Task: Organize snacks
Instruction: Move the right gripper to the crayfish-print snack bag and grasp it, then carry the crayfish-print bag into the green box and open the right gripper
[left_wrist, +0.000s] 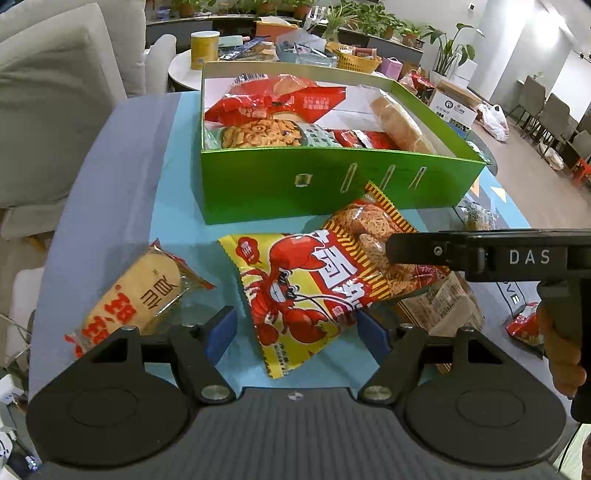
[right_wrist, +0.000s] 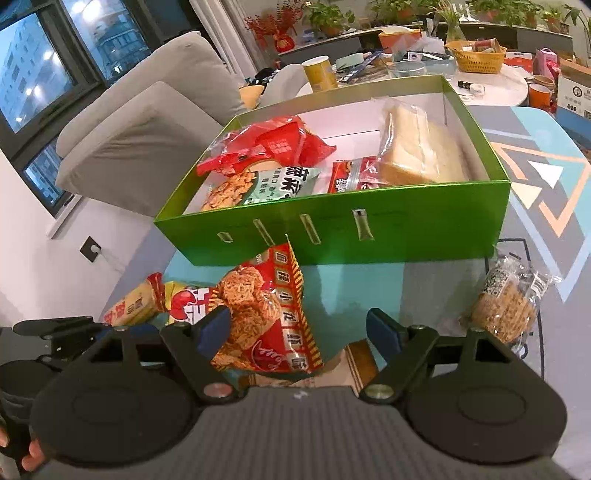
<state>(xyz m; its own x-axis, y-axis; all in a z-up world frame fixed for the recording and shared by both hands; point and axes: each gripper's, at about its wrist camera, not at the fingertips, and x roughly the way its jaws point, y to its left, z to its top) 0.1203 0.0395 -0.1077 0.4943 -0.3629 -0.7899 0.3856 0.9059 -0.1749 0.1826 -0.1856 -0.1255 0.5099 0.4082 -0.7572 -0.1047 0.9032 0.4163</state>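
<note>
Risk is mostly with the crayfish snack bag (left_wrist: 306, 280): it lies on the table (left_wrist: 122, 192) just before the green box (left_wrist: 332, 184), between the fingers of both claws. The left claw (left_wrist: 295, 328) and right claw (right_wrist: 299, 328) both stand apart, gripping nothing. If both close together, they could tear the thin foil or crush the crisps. A brown packet (left_wrist: 443, 306) under it could be caught too. The box wall may block a low lift.

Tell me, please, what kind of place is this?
Probably an office lounge or a shared living space, not a kitchen. A grey sofa stands beside the table, potted plants line a ledge behind, and rows of chairs fill the far side.
</note>
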